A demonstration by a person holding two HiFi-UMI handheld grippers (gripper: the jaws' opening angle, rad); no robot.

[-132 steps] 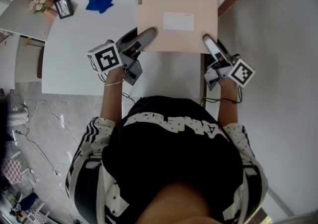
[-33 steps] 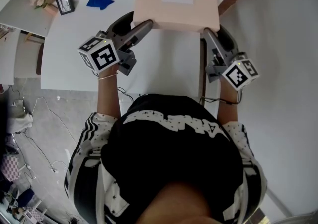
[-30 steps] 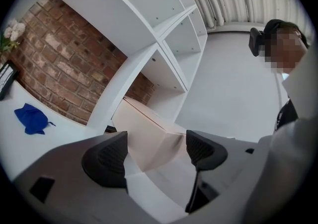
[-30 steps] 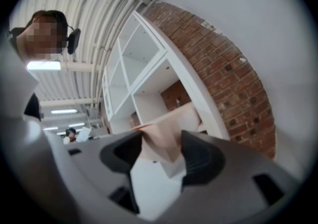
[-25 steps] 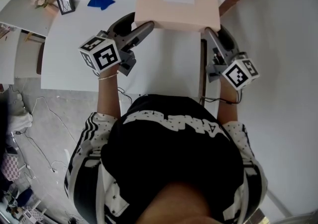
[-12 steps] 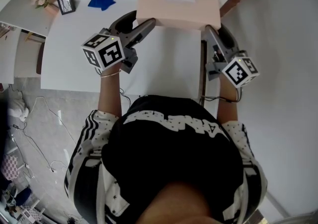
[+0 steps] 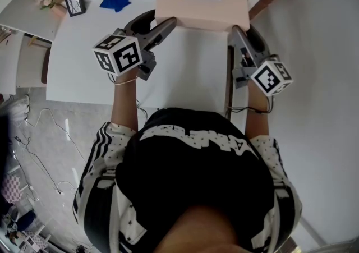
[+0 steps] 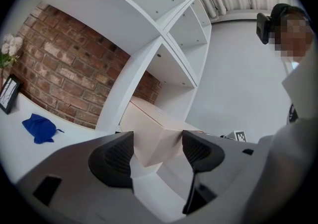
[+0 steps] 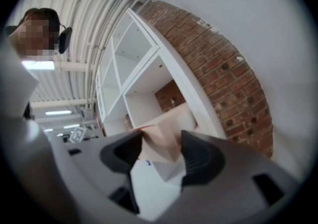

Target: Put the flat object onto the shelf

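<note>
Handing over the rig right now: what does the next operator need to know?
Left gripper: open, jaws have just been closing round the pink box's near corner, not clamped.
Right gripper: shut on the other near corner.
Box: far end inside the shelf's lower compartment, near end out over the white table.
Left to do: push it fully in, release.

Bright, even indoor light fills the head view. The white desk (image 7: 78, 61) is close to washed out, and its shadows are faint and soft. Both gripper views are round fisheye pictures with black corners and straight lines bowed toward the rim. In the right gripper view, strip lights (image 9: 57, 112) glare, and the near fingers (image 9: 198, 156) and pink box (image 9: 166, 136) are blurred.
</note>
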